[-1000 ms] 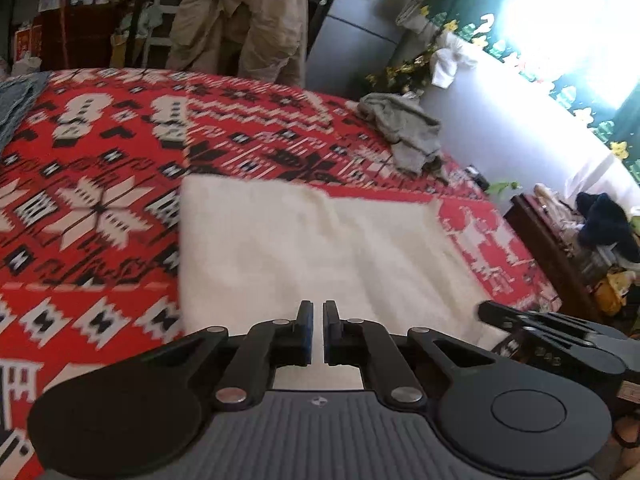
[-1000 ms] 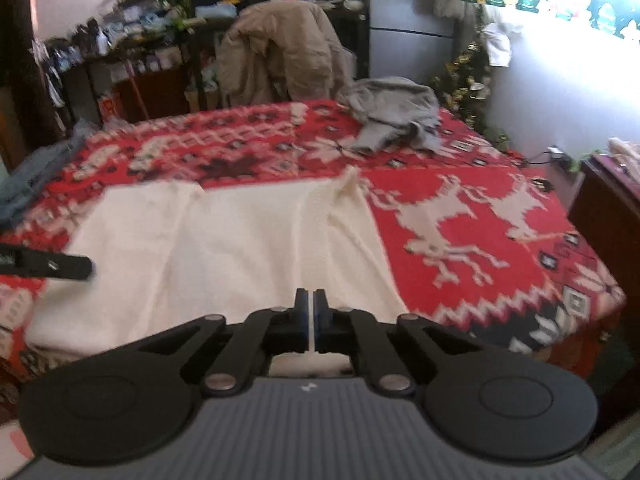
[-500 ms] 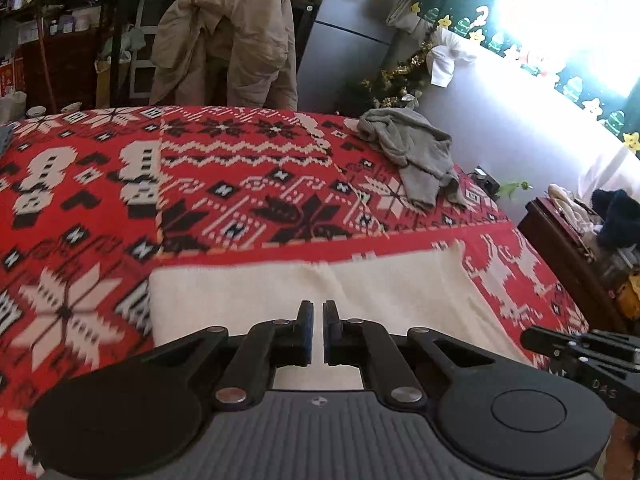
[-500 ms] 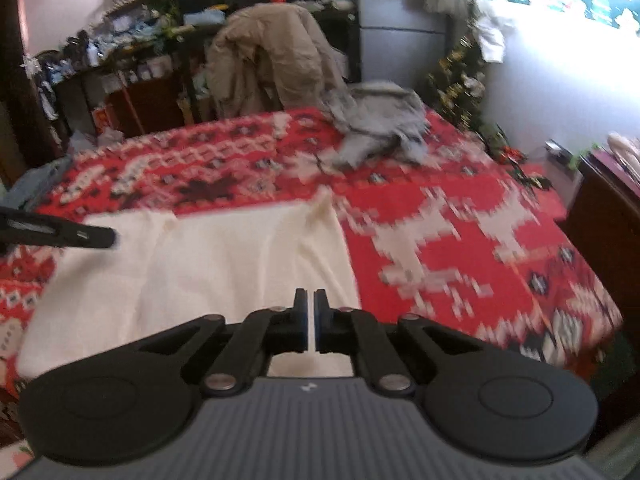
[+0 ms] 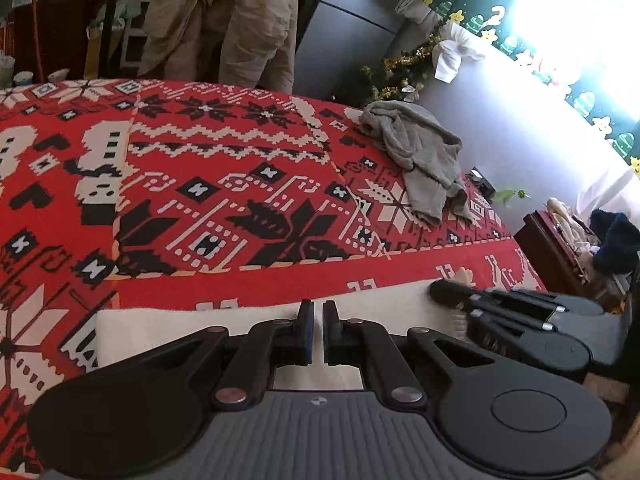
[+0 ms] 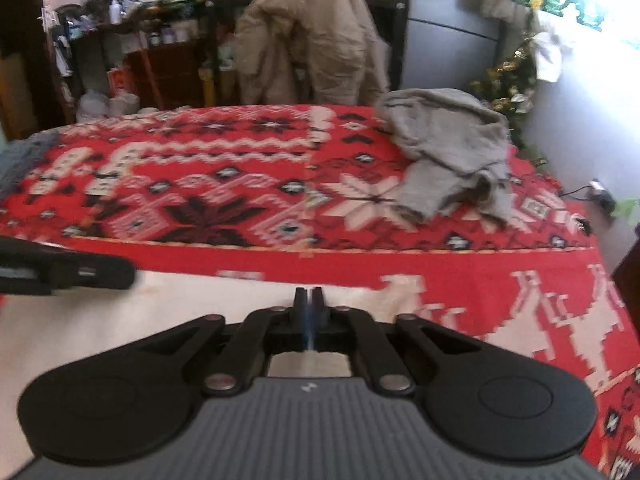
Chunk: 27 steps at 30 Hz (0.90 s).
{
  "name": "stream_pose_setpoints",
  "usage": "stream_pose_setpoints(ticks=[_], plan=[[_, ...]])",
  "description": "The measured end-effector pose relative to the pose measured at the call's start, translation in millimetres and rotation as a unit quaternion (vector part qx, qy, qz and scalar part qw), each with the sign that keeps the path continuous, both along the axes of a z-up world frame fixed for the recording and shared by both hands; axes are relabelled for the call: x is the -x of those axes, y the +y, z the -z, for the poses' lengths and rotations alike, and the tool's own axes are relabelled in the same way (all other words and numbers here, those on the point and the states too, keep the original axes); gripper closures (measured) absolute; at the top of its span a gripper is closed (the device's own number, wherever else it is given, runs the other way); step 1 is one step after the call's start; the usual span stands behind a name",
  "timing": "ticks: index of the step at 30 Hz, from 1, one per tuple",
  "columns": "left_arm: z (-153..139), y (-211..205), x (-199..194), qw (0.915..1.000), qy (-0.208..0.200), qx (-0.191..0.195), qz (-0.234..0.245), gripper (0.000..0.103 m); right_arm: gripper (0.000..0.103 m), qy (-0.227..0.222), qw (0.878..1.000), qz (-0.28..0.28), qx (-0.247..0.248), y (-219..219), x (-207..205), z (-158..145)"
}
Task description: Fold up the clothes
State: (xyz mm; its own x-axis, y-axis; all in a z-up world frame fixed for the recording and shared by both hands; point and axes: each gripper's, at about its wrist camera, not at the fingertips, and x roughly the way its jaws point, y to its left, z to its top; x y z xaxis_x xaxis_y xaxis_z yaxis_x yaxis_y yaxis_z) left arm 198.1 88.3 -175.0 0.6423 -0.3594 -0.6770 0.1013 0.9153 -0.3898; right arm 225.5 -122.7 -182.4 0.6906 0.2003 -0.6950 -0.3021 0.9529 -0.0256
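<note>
I am holding two black grippers over the near edge of a bed spread with a red patterned blanket (image 5: 224,208). My left gripper (image 5: 318,330) is pinched nearly closed, with only a thin slit between its fingers, and whether it is nipping any cloth I cannot tell. My right gripper (image 6: 308,312) is squeezing fully closed. Both are pointing down at a cream garment (image 6: 120,320) lying flat along the near side of the bed, directly beneath the fingertips. A crumpled grey garment (image 5: 424,160) is sitting at the far right of the blanket, well apart from the cream one. A beige jacket (image 6: 312,36) is hanging beyond the bed.
</note>
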Motion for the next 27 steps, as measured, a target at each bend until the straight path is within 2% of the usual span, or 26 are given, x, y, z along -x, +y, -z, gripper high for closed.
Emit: stream_pose_setpoints(ticks=[4,9,12,15,17,20,22,23,25,27], plan=[[0,2,3,0.9999,-0.003,0.01,-0.003,0.099,0.103,-0.008,1.0,0.019,0.01,-19,-8,2],[-9,-2,11,0.9998,-0.007,0.017,0.003,0.099,0.101,-0.014,0.998,0.021,-0.057,-26,7,-20],[-22,-7,24,0.9996,-0.02,0.001,0.018,0.098,0.099,-0.012,0.998,0.005,-0.06,-22,34,-26],[-32,-11,42,0.9989,-0.031,-0.012,0.031,0.098,0.075,-0.016,0.999,0.017,-0.044,-36,66,-31],[-35,-14,57,0.9986,-0.035,-0.018,0.036,0.097,0.068,-0.013,0.999,0.026,-0.036,-49,85,-33],[-32,-18,79,0.9984,-0.034,-0.027,0.036,0.085,0.052,-0.005,0.999,0.044,-0.032,-75,113,-32],[-27,-19,93,0.9987,-0.032,-0.029,0.027,0.079,0.029,-0.002,0.998,0.052,-0.034,-90,128,-30],[-24,-18,99,0.999,-0.03,-0.027,0.02,0.077,0.025,-0.002,0.998,0.057,-0.034,-96,136,-29],[-20,-18,111,0.9994,-0.027,-0.022,0.009,0.077,0.025,0.0,0.998,0.061,-0.03,-103,147,-25],[-17,-19,121,0.9995,-0.027,-0.019,0.002,0.079,0.033,0.006,0.997,0.066,-0.028,-107,153,-19]])
